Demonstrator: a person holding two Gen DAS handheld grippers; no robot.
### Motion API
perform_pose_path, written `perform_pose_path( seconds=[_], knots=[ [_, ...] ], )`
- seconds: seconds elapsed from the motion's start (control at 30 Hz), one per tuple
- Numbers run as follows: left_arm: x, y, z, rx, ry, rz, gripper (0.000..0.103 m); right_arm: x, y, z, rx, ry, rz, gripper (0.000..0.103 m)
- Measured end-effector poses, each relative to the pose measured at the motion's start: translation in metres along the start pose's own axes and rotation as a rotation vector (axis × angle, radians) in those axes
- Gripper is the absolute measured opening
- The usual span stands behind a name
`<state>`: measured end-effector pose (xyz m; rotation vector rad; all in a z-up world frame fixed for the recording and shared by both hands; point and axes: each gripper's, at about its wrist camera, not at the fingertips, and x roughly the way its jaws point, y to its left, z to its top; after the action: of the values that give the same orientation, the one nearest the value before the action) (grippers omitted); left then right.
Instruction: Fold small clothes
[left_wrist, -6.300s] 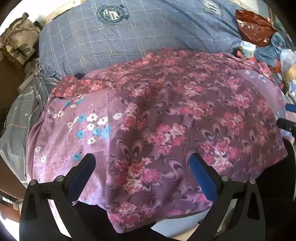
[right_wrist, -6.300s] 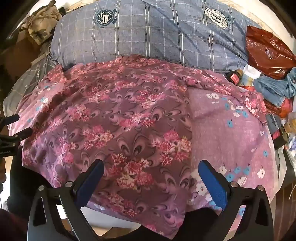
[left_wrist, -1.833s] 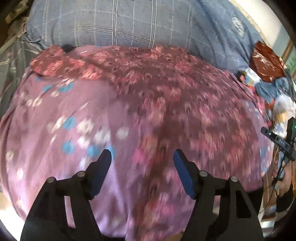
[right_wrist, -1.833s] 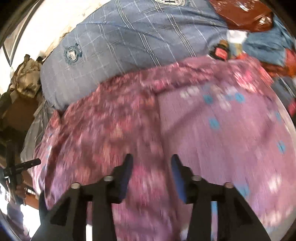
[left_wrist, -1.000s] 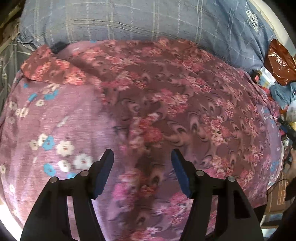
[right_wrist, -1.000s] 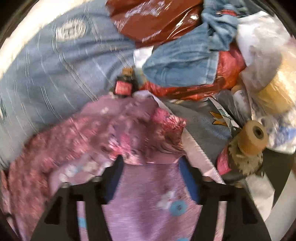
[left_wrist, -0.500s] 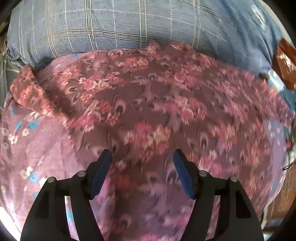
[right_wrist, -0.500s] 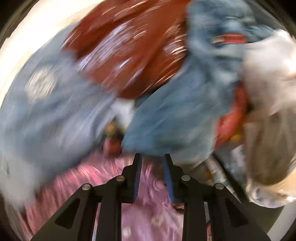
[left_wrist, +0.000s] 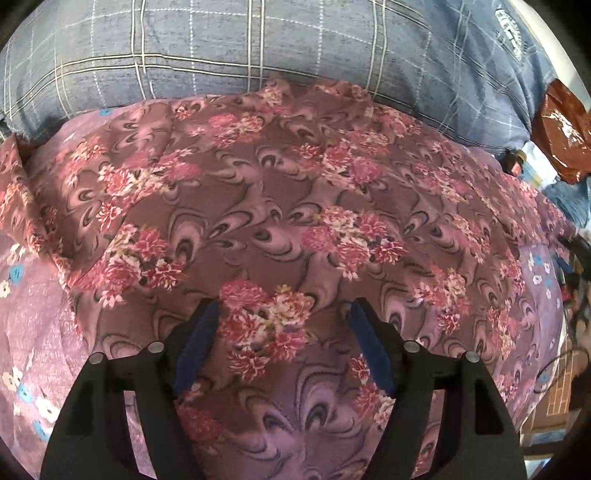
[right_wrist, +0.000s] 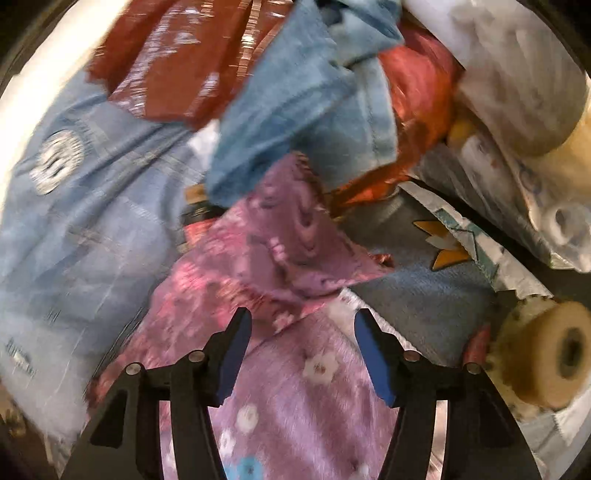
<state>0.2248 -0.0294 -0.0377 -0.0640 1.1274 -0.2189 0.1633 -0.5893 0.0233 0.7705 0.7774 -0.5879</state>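
Folding had not visibly begun. Floral cloth, dark mauve with pink blossoms, lay spread in a single layer across a lighter purple sheet printed with small blue and white flowers, its far edge against a blue checked pillow. No crease or doubled layer was seen in either view.

Left gripper hung over the middle of the cloth, jaws apart, nothing between them. Right gripper pointed at the cloth's raised corner at the side of the bed, jaws likewise parted with nothing held; the corner lay just beyond the tips, whether touching could not be told owing to blur. Beyond it lay clutter: denim garment, brown plastic bag, tan roll.

Judgement: task at its start; corner grasp, fold-over and smoothing all remained.
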Motion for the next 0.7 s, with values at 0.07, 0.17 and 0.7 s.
perform_pose_path(
  seconds=[0.07,0.17,0.7],
  knots=[
    [0.0,0.002,-0.001,0.002,-0.009,-0.013,0.074,0.007,0.0,0.004,0.028,-0.033,-0.019,0.061],
    [-0.001,0.002,-0.003,0.014,-0.019,-0.024,0.074,0.024,0.0,0.011,0.053,-0.066,-0.05,0.064],
    [-0.005,0.011,0.014,0.044,-0.172,-0.049,0.074,-0.047,0.106,-0.029,-0.252,-0.135,0.121,0.016]
  ],
)
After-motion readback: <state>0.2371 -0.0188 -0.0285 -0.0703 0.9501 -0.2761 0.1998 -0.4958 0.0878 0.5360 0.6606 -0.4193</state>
